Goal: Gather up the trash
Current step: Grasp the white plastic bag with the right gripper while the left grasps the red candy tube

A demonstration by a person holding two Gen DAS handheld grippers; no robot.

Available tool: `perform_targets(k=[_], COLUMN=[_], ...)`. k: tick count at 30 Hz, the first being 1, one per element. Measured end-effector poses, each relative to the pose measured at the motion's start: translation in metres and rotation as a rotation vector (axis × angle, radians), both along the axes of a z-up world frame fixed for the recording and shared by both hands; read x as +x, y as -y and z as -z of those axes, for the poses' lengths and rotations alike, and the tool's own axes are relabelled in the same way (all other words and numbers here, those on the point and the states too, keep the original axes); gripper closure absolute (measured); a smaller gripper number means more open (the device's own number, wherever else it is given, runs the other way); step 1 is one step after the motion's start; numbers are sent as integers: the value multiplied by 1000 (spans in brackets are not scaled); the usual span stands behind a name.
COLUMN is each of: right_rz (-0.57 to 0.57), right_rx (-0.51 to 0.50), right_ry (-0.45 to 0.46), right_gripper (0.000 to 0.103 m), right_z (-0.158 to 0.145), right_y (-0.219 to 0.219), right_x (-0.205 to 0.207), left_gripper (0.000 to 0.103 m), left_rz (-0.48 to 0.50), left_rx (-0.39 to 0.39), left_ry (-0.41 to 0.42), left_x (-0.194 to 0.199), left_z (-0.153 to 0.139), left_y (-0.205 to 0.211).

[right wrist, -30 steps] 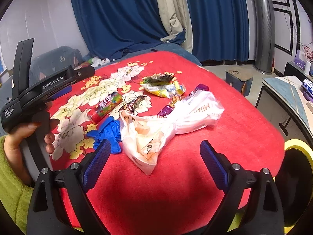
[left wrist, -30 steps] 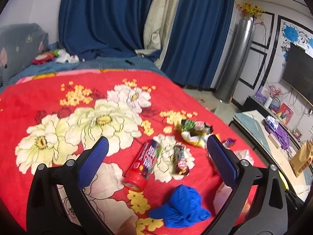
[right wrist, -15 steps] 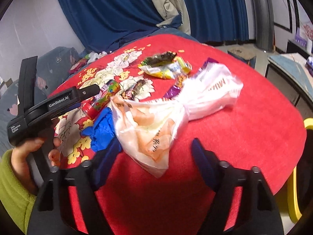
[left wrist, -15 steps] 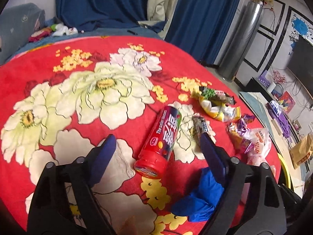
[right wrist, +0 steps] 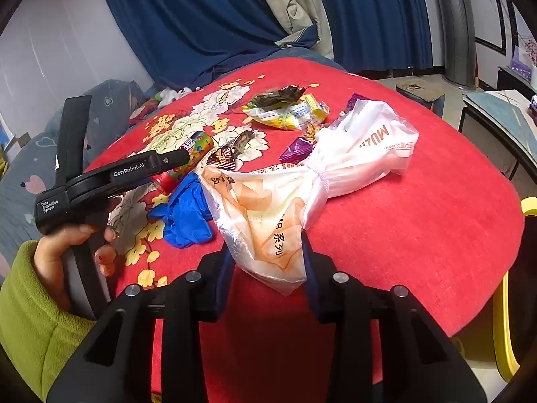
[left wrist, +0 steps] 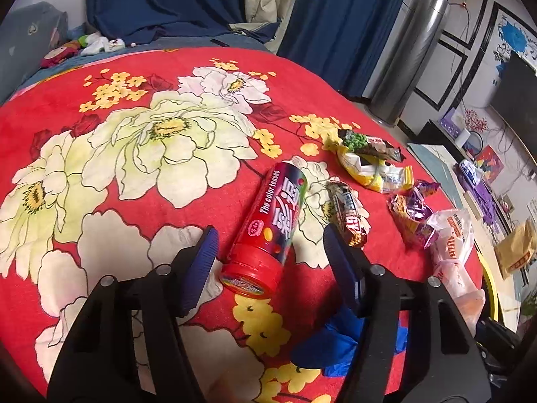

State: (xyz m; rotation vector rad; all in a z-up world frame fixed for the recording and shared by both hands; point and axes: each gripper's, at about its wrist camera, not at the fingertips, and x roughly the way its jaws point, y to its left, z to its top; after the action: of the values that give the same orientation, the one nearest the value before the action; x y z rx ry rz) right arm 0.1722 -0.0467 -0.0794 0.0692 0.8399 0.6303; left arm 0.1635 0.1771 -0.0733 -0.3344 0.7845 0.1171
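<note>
1. Left tool (left wrist: 270, 255): jaws apart and closing. The cap end of the red candy tube (left wrist: 268, 231) lies between the blue pads; a gap shows on both sides, so the pads are not pressing on it.
2. The candy tube lies on its side on the red flowered blanket (left wrist: 134, 154), its red cap toward the left tool and its far end pointing away and to the right.
3. Just beyond the left tool's right finger lies a brown snack wrapper (left wrist: 349, 216). Farther out on that side lie a yellow and green wrapper pile (left wrist: 372, 164) and a purple wrapper (left wrist: 414, 210).
4. A crumpled blue glove (left wrist: 330, 346) lies under and behind the left tool's right finger.
5. Right tool (right wrist: 266, 265): jaws closing. The near end of the white plastic bag (right wrist: 268, 221) sits between the pads. Both pads meet the film at its edges; whether they press firmly, I cannot tell.
6. The bag is cinched at mid-length, and its far lobe extends away to the right of the right tool.
7. In the right wrist view, a hand (right wrist: 63, 255) in a green sleeve (right wrist: 30, 322) holds the left tool to the left of the right tool, above the blue glove.
</note>
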Motion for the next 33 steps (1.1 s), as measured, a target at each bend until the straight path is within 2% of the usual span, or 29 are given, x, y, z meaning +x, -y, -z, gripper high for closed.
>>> perform_targets(k=[5,8,10,12,19,25,33], right_rz=[18,37,49,53,60,46,48], right_rx=[5,16,32,39,58,63,43], right_ry=[10,13,19,31,77,104,152], right_gripper=[69,70,70,70,70,70,70], right_z=[-3,-5,-8,-13,-26,-36,-48], right_y=[9,18,23,27,35,39,50], right_x=[-4,-6,-6,-7,-11,-12,-16], left_gripper=[49,57,72,78,79,79,79], left_rz=[22,30,38,46,49,54,121], left_rx=[8,12,12,9,23,27,23], left_ry=[-18,-31,-43,-54,-4,101,204], left_x=[2,2,3,4,-2,-13,-23], left_z=[1,3,5,7,-6,-37,-70], left_y=[4,6,7,8,10,16,43])
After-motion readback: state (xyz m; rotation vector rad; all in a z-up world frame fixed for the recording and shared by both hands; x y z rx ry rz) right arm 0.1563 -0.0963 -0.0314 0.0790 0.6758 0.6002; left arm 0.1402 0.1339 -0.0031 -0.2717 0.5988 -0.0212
